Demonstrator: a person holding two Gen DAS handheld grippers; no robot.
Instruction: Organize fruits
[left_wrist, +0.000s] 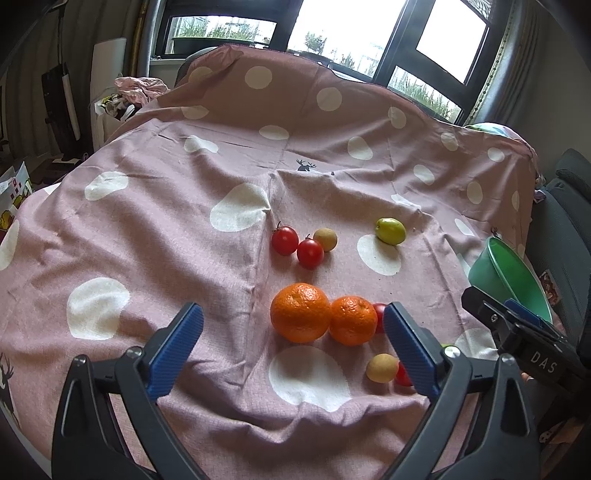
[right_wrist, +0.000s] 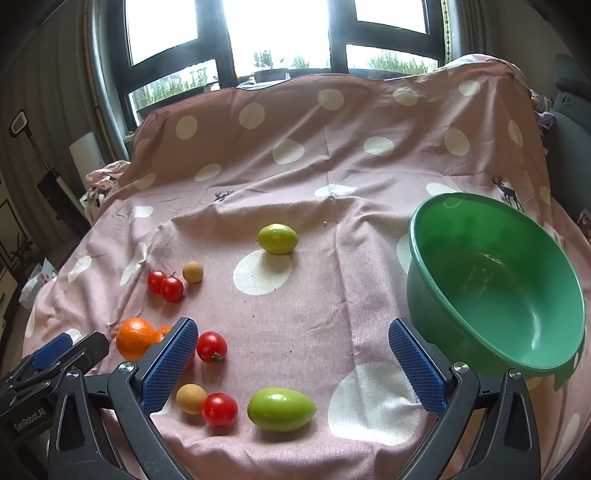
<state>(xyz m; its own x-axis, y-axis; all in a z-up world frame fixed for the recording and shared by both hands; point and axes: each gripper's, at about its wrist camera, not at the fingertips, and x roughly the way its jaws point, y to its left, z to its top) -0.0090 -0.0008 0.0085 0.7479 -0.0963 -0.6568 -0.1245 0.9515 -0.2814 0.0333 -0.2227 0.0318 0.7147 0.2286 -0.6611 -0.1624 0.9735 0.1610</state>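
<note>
Fruits lie scattered on a pink dotted cloth (left_wrist: 184, 229). Two oranges (left_wrist: 300, 312) sit side by side just ahead of my open, empty left gripper (left_wrist: 293, 345). Two cherry tomatoes (left_wrist: 284, 240), a small tan fruit (left_wrist: 325, 239) and a green fruit (left_wrist: 390, 230) lie farther off. My right gripper (right_wrist: 293, 365) is open and empty above a green fruit (right_wrist: 281, 409), a tomato (right_wrist: 219, 410) and a tan fruit (right_wrist: 191, 398). Another tomato (right_wrist: 211, 346) lies by its left finger. An empty green bowl (right_wrist: 495, 280) stands at the right.
The cloth rises over a raised backing (right_wrist: 332, 122) at the far side, with windows behind. A grey chair (left_wrist: 565, 221) stands to the right of the table. The other gripper (left_wrist: 517, 332) shows at the right edge of the left wrist view.
</note>
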